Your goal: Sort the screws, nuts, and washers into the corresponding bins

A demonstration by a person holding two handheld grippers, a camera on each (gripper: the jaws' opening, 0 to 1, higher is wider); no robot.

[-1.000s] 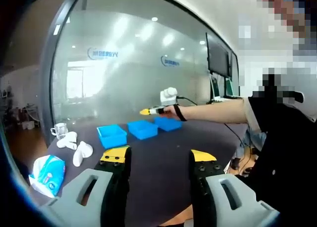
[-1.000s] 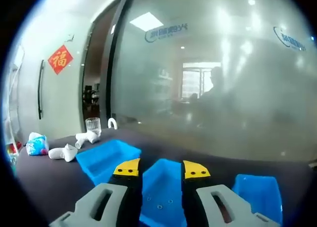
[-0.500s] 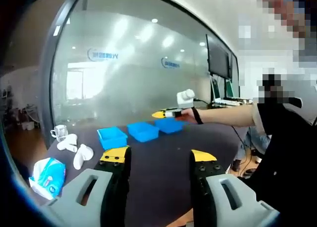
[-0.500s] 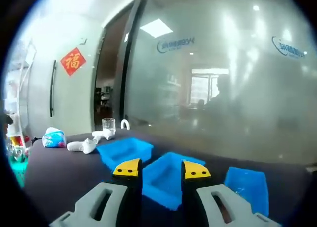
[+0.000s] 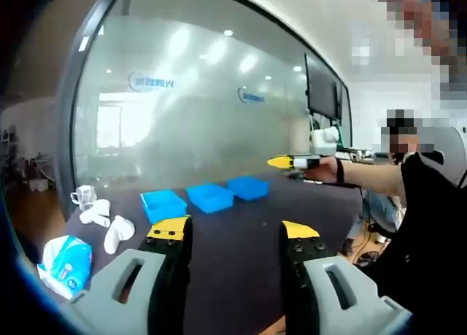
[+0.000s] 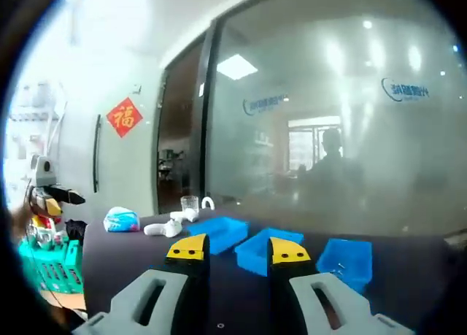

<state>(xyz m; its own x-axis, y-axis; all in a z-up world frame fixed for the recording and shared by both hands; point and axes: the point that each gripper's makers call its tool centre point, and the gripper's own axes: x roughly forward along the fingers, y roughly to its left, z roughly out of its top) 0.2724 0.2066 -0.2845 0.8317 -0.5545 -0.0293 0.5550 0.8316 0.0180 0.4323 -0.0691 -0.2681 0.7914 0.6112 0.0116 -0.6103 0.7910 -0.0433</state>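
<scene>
Left gripper [image 5: 233,236]: yellow-tipped jaws stand wide apart over the dark table [image 5: 241,233], nothing between them.

Right gripper [image 6: 235,249]: jaws stand a narrow gap apart, nothing held; the table surface shows between them. In the left gripper view this same tool [image 5: 292,162] appears at the right, held out above the table's far side by a hand [image 5: 321,171] on an outstretched arm wearing a dark wrist strap.

Bins: three blue open bins in a row on the table. Left gripper view: left bin [image 5: 163,203], middle bin [image 5: 210,197], right bin [image 5: 247,187], set just beside one another. Right gripper view: left bin [image 6: 217,232], middle bin [image 6: 268,249], right bin [image 6: 344,262]. Small pale specks lie in the right bin; whether they are screws, nuts or washers cannot be told. The other bins' contents are too small to make out.

Other table items: white pipe fittings [image 5: 109,222] near the left end; a clear glass [image 5: 82,196] behind them; a blue-and-white soft pack [image 5: 64,256] at the near left edge.

Surroundings: frosted glass wall [image 5: 182,116] with blue logos behind the table; a dark monitor [image 5: 321,87]; a red diamond-shaped sign [image 6: 125,117] on a white wall; green crates [image 6: 51,266] at the left edge of the right gripper view.
</scene>
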